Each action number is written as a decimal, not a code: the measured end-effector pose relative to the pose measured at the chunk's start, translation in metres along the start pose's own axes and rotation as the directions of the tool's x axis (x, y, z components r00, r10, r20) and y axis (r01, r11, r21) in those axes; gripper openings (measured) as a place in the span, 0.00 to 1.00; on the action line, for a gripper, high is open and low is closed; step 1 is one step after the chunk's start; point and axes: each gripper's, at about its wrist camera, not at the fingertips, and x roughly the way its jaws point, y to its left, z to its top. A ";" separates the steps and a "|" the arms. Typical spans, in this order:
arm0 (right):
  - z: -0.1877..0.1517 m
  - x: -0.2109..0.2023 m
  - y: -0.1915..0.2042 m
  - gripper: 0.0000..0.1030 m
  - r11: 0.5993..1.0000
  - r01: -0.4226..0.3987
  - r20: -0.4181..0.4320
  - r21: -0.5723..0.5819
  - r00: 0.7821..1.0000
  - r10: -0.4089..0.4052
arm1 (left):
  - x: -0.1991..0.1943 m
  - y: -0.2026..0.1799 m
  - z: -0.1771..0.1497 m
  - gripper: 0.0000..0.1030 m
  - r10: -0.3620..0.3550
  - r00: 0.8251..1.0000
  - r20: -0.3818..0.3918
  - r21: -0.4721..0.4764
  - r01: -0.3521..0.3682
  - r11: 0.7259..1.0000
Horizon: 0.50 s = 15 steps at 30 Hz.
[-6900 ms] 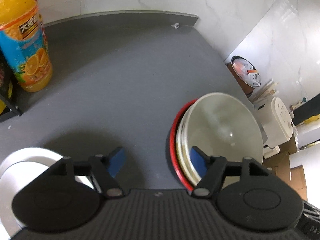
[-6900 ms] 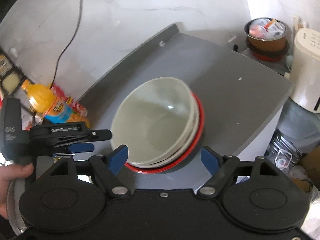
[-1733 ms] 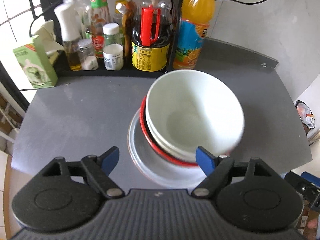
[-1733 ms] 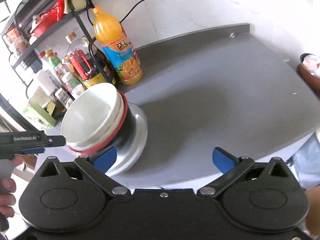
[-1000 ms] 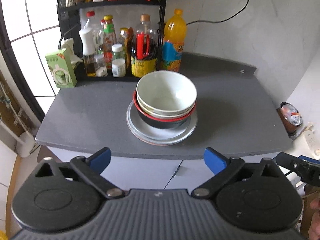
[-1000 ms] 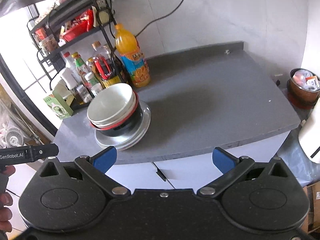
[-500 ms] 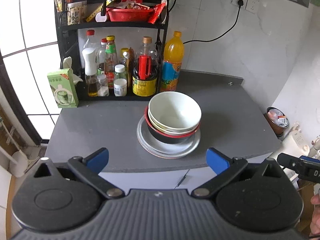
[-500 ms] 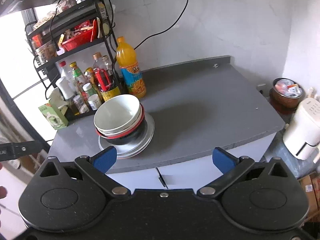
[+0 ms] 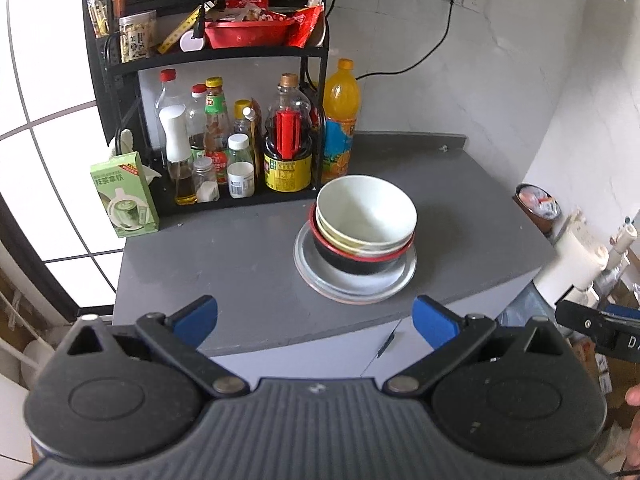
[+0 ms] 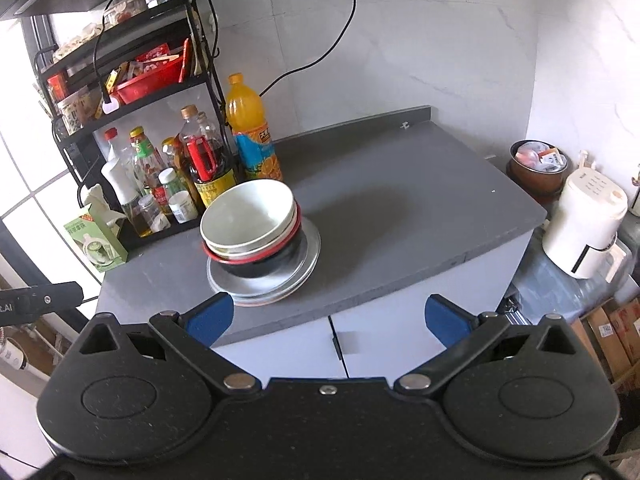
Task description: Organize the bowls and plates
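Bowls (image 9: 365,216) nested atop stacked plates (image 9: 354,285) on grey counter (image 9: 224,264), just right of bottle rack (image 9: 208,52). Left gripper (image 9: 315,317) and right gripper (image 10: 327,315) both spread wide, empty, well short of the stack.

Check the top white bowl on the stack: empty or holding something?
Empty. The top white bowl sits upright, nested in the bowls below, and both wrist views show only its bare pale inside down to the bottom.
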 end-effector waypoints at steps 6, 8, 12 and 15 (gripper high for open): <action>-0.015 -0.017 0.017 1.00 1.000 0.010 0.013 -0.017 1.000 -0.010 | -0.012 0.010 -0.015 1.00 -0.018 1.000 0.007 0.018 0.018 1.000; -0.020 -0.021 0.020 1.00 1.000 0.010 0.016 -0.018 1.000 -0.010 | -0.014 0.013 -0.021 1.00 -0.028 1.000 0.007 0.021 0.028 0.999; -0.029 -0.029 0.024 1.00 1.000 0.025 0.021 -0.016 0.999 -0.025 | -0.015 0.017 -0.030 1.00 -0.026 1.000 -0.001 0.021 0.026 0.999; -0.036 -0.035 0.026 1.00 1.000 0.026 0.024 -0.012 0.999 -0.026 | -0.018 0.019 -0.035 1.00 -0.035 0.999 -0.006 0.030 0.035 0.999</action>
